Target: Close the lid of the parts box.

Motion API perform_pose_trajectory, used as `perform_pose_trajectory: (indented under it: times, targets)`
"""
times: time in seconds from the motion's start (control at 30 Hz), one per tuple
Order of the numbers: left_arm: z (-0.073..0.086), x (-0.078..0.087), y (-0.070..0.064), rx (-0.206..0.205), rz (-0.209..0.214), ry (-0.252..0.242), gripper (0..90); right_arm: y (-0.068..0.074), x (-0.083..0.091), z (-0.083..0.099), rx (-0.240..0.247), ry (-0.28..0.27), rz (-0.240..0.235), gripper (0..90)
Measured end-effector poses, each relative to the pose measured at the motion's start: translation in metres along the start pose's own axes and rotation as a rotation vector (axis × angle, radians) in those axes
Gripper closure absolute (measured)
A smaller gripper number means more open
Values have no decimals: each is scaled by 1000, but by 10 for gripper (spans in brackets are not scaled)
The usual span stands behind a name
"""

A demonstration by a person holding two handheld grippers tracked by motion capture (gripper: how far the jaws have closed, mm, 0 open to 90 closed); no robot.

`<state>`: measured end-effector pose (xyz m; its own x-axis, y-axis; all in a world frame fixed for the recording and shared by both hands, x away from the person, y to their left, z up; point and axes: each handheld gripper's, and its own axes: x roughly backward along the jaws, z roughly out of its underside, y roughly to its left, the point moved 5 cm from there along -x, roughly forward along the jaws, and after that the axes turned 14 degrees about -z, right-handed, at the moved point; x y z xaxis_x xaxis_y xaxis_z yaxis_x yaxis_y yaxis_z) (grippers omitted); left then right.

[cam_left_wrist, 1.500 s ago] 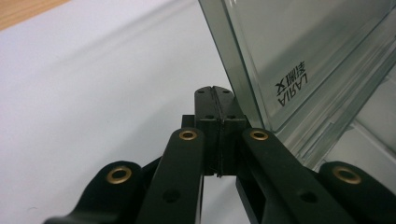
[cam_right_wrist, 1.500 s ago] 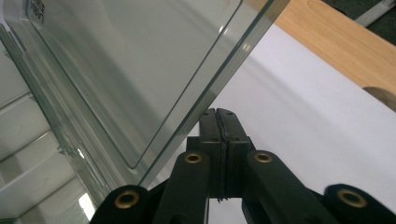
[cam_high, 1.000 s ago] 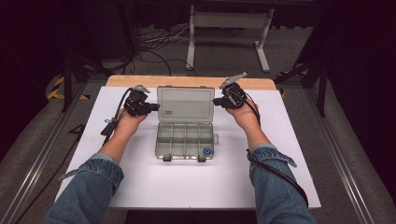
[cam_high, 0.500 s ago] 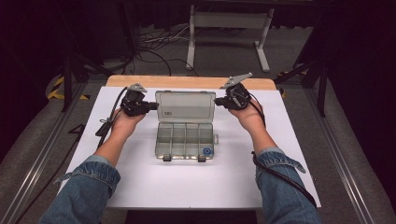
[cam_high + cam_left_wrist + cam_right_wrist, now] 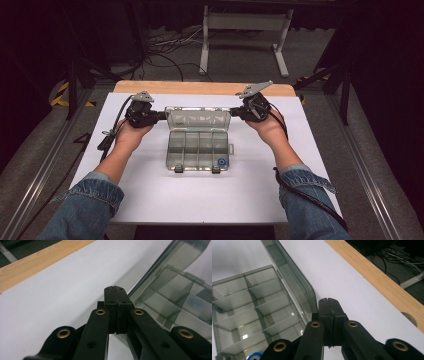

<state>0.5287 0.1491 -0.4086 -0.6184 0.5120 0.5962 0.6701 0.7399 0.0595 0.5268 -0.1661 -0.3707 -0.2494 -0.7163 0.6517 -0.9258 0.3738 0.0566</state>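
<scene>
A clear plastic compartment box sits open at the middle of the white table. Its lid stands tilted up at the far side. My left gripper is shut, with its tips against the lid's left edge. My right gripper is shut at the lid's right edge. In the left gripper view the jaws are pressed together beside the lid, with nothing between them. In the right gripper view the gripper is likewise shut beside the lid. A small blue-and-white round item lies in the near right compartment.
A wooden strip borders the table's far edge. Beyond it are floor cables and a metal stand. Metal rails run along both sides of the table. Bare white surface lies in front of the box.
The lid has tipped up from lying back toward upright, and both grippers have stayed at its side edges and shifted slightly nearer the person.
</scene>
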Motion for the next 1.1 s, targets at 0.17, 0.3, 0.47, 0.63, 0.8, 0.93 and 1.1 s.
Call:
perform_pose_trajectory:
  times: [0.17, 0.3, 0.47, 0.63, 0.8, 0.93, 1.1]
  targets:
    - [0, 7, -3, -6, 7, -12, 892, 7, 4, 0, 9, -7, -6, 897]
    - [0, 15, -6, -16, 23, -33, 890, 16, 9, -1, 18, -17, -21, 897]
    - [1, 20, -9, -24, 36, -44, 889, 22, 14, -2, 26, -31, -36, 897]
    - [5, 24, -13, -32, 59, -52, 883, 30, 16, 0, 32, -35, -67, 897]
    - [9, 29, -20, -69, 86, -45, 870, 40, 13, 3, 46, -4, -96, 897]
    - [12, 33, -27, -110, 102, -25, 873, 46, 10, 7, 52, 17, -120, 897]
    - [14, 35, -33, -141, 119, 7, 873, 54, 5, 9, 66, 70, -161, 897]
